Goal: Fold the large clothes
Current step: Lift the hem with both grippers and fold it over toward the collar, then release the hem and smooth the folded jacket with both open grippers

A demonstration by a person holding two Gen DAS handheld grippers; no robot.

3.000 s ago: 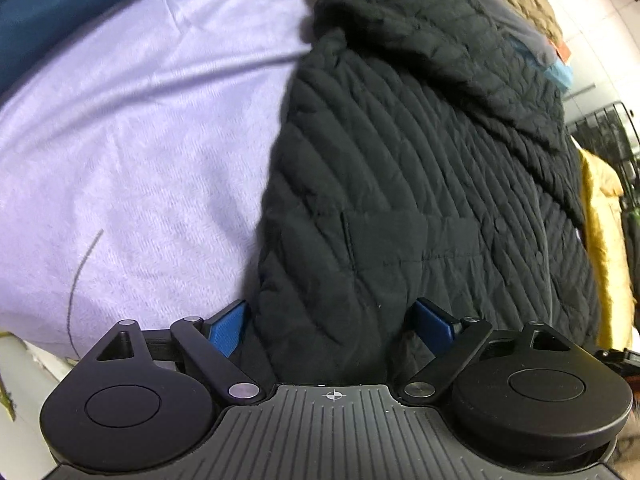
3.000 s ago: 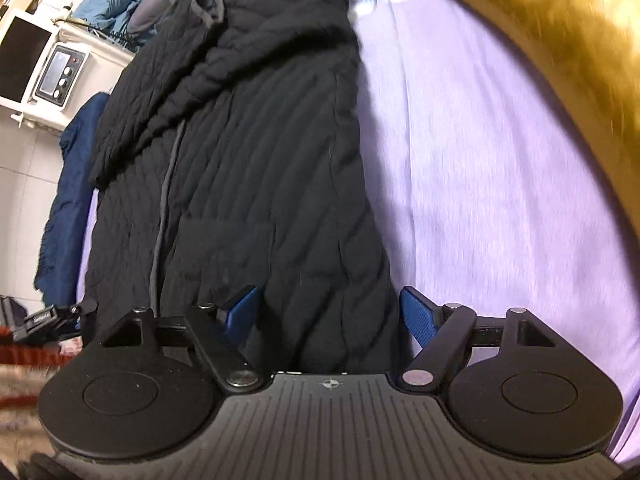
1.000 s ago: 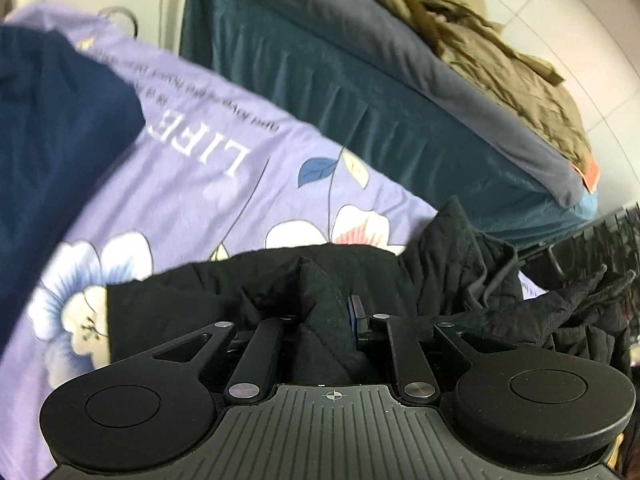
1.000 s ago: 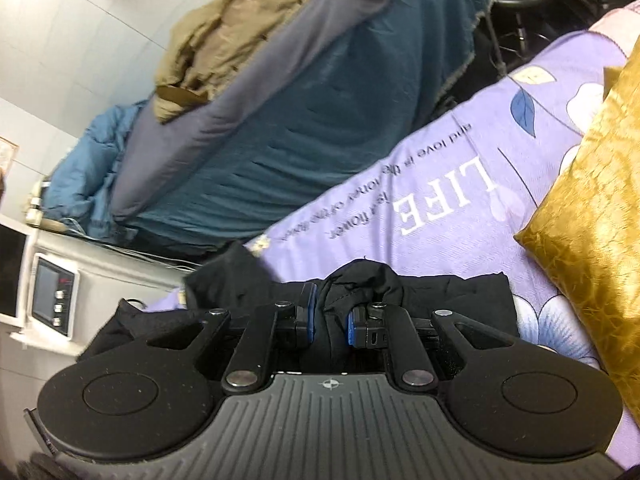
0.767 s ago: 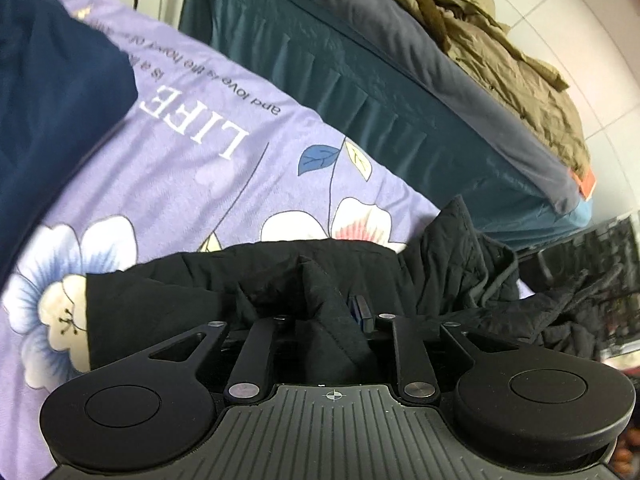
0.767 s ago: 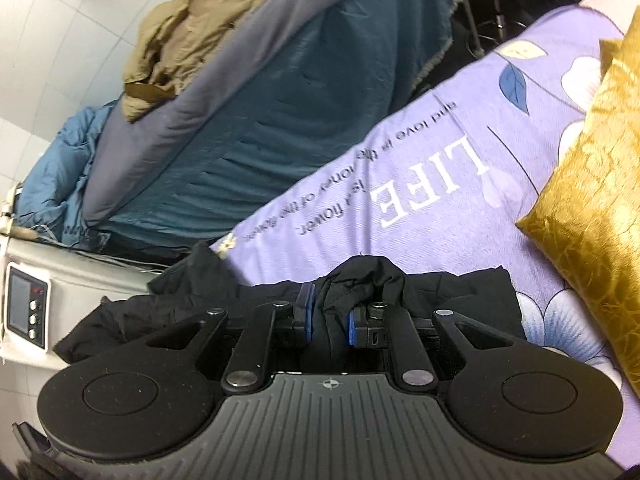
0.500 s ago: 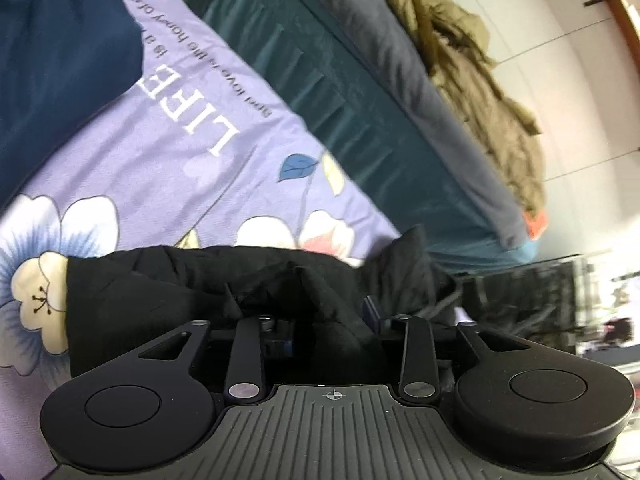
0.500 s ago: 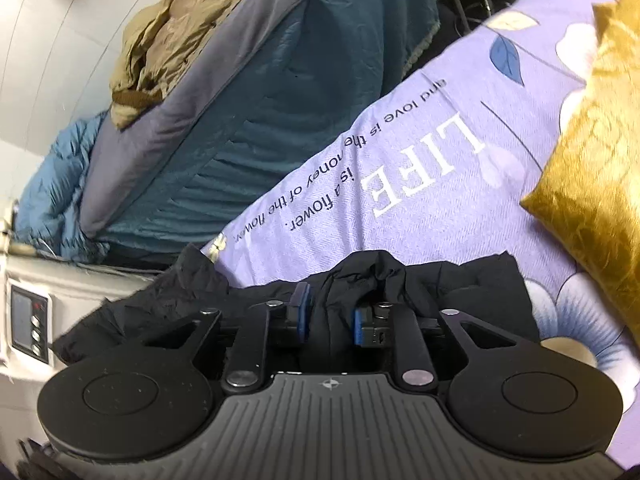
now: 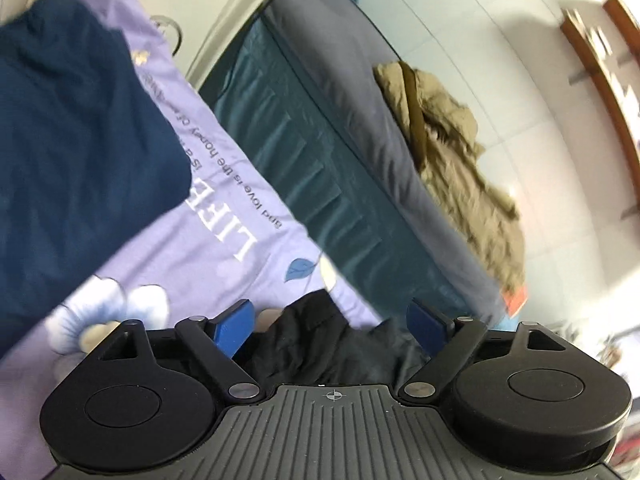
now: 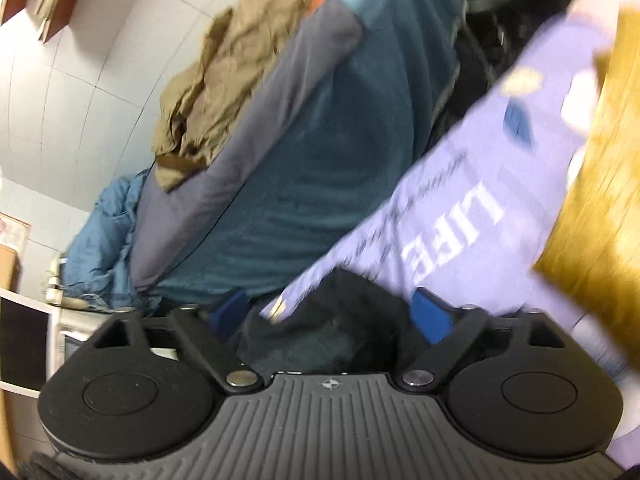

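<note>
The black quilted jacket (image 9: 320, 340) lies on the purple flowered bedsheet (image 9: 248, 240), only its far edge showing low between my left gripper's blue pads. My left gripper (image 9: 332, 320) is opening, its jaws wide apart and off the cloth. In the right wrist view the black jacket (image 10: 340, 316) bunches up between the blue pads of my right gripper (image 10: 332, 308), which is also opening; its pads stand clear of the fabric. Most of the jacket is hidden under both grippers' bodies.
A dark navy garment (image 9: 72, 140) lies on the sheet at the left. A gold cushion (image 10: 600, 184) sits at the right. Behind the bed stands a teal and grey covered bed (image 9: 360, 140) with an olive jacket (image 9: 452, 152) on top and a light blue quilt (image 10: 104, 232).
Both grippers were shut on folds of the black jacket; both have let go and spread wide. The left one has lifted and pulled back, so less jacket shows.
</note>
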